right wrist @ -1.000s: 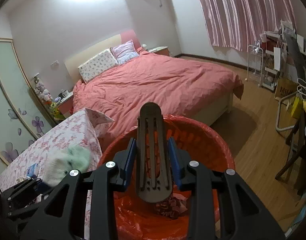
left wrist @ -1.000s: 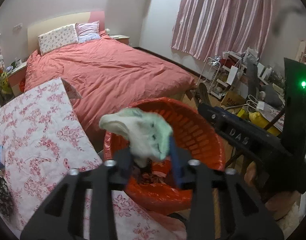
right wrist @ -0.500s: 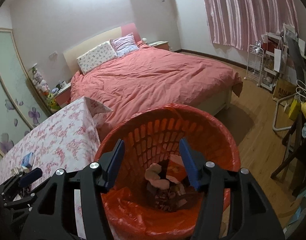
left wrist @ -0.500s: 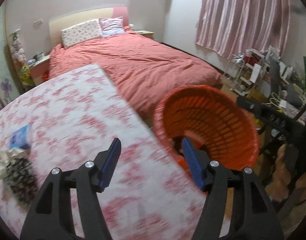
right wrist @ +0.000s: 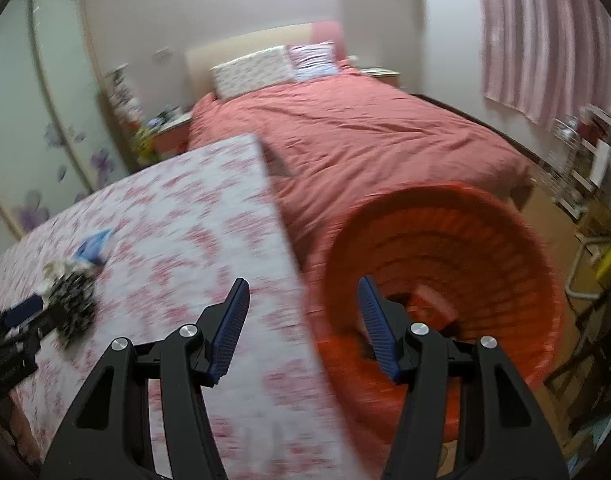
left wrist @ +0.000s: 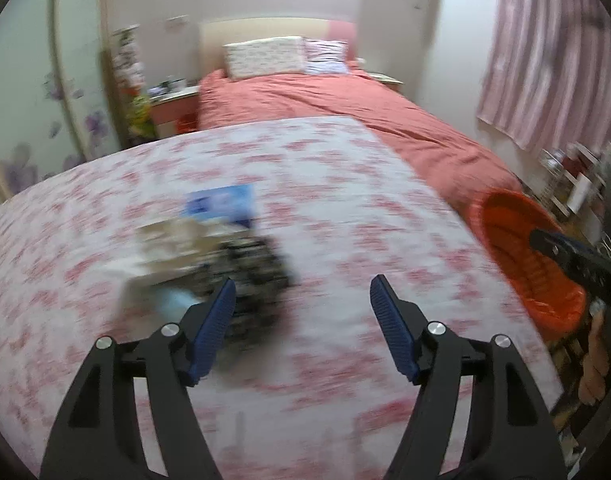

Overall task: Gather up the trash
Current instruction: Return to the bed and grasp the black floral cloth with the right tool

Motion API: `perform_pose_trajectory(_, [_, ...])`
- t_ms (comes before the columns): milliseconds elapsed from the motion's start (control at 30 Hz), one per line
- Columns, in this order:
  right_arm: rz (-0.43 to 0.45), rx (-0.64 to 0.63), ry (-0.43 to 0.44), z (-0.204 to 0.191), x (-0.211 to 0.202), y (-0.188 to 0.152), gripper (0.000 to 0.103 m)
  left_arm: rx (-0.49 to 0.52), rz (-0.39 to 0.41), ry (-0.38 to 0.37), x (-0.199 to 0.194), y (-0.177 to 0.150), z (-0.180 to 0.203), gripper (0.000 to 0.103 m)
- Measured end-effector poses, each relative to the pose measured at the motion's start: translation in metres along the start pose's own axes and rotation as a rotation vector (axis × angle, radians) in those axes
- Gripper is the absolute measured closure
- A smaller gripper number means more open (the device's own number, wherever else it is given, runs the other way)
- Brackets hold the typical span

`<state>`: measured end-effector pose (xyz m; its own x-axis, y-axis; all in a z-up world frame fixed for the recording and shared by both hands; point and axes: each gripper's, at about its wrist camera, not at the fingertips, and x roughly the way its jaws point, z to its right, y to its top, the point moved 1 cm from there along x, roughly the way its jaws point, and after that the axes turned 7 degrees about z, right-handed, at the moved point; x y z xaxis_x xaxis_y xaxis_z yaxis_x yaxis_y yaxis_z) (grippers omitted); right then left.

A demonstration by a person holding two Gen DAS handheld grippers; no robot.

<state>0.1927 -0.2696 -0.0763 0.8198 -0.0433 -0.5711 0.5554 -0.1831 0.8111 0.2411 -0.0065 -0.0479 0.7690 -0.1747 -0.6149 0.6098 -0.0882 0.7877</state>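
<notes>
1. Left gripper [left wrist: 301, 300]: jaws spread wide, nothing between them, hanging over the table [left wrist: 345, 208] with its pink-flowered cloth.
2. Just ahead of the left blue finger pad [left wrist: 215, 320]: a blurred heap of trash [left wrist: 225, 256], with a dark speckled piece, pale crumpled paper and a blue packet [left wrist: 221, 206] at the far side.
3. No readable writing on the packet or anywhere else; too much blur.
4. Right gripper [right wrist: 303, 320]: jaws likewise wide apart and empty, straddling the table edge and the bin.
5. Orange slatted bin [right wrist: 505, 248] beside the table's right edge, between table and bed [right wrist: 365, 132]; an orange-red lump inside, not identifiable.
6. Same heap seen from the right wrist near the table's left side [right wrist: 71, 300], touching or just beside the left gripper's dark fingers [right wrist: 9, 340].
7. Bin at far right in the left wrist view [left wrist: 517, 240], with the right gripper's black arm crossing over it.
</notes>
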Motion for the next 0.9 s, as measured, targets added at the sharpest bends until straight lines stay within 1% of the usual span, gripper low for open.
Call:
perform_pose_trajectory(100, [-0.013, -0.041, 0.041, -0.031, 0.003, -0.003, 0.046, -0.042, 0.003, 0.074, -0.006, -0.004, -0.038, 0.033])
perform_pose_trajectory(200, [-0.029, -0.086, 0.099, -0.069, 0.005, -0.007, 0.046, -0.087, 0.004, 0.14, -0.011, -0.009, -0.074, 0.031])
perform_pose_trajectory(367, [-0.051, -0.137, 0.18, -0.121, 0.01, -0.013, 0.046, -0.149, 0.001, 0.211, -0.018, -0.018, -0.12, 0.028])
perform_pose_trajectory(433, [-0.055, -0.156, 0.213, -0.145, 0.013, -0.014, 0.046, -0.17, -0.008, 0.224, -0.019, -0.022, -0.132, 0.028])
perform_pose_trajectory(633, [-0.074, -0.164, 0.28, -0.189, 0.024, -0.016, 0.046, -0.197, -0.026, 0.228, -0.02, -0.033, -0.148, 0.028])
perform_pose_trajectory(733, [-0.09, -0.168, 0.292, -0.203, 0.032, -0.019, 0.046, -0.206, -0.03, 0.227, -0.019, -0.036, -0.152, 0.028])
perform_pose_trajectory(867, [-0.115, -0.198, 0.28, -0.215, 0.041, -0.026, 0.046, -0.216, -0.038, 0.222, -0.016, -0.038, -0.154, 0.027])
perform_pose_trajectory(900, [-0.124, -0.205, 0.277, -0.216, 0.043, -0.027, 0.05, -0.219, -0.04, 0.217, -0.015, -0.038, -0.154, 0.027])
